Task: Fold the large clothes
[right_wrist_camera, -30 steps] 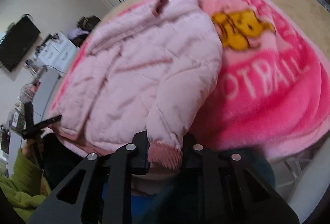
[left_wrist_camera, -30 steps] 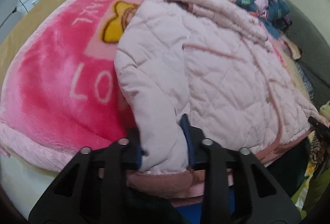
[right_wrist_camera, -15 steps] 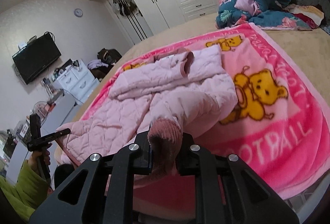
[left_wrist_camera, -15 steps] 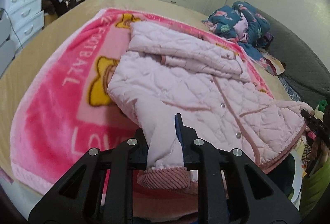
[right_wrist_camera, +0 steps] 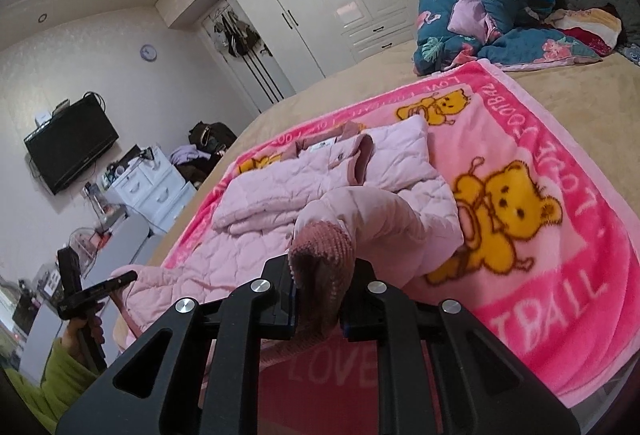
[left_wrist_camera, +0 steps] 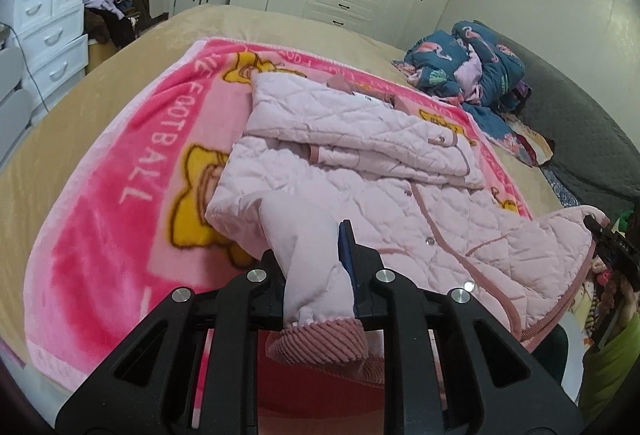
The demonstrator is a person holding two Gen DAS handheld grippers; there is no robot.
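Left wrist view: left gripper (left_wrist_camera: 318, 275) was closed on a sleeve (left_wrist_camera: 304, 255) of the pale pink quilted jacket (left_wrist_camera: 360, 171), just above the ribbed cuff (left_wrist_camera: 320, 343), which hung below the fingers. Jacket lay front-up on the pink bear blanket (left_wrist_camera: 120, 171) spread over the bed (left_wrist_camera: 52, 139), collar toward the far edge, hem reaching the near edge. Looked light, puffy and limp, likely to sag and slide under its own padding, so best held by cuffs, hem corners or shoulder seams rather than the slick quilted middle. At the right edge of that view, right gripper (left_wrist_camera: 612, 251) showed only in part beside the hem. Right wrist view: right gripper (right_wrist_camera: 320, 295) was clamped on the other sleeve (right_wrist_camera: 372, 219) at its ribbed cuff (right_wrist_camera: 320, 255), the knit probably giving a surer bite than the shell fabric. Jacket (right_wrist_camera: 280, 191) sat toward the blanket's (right_wrist_camera: 560, 275) left side, bear prints bare to its right. Left gripper (right_wrist_camera: 96, 291) appeared at the near left edge, its state unreadable from there.
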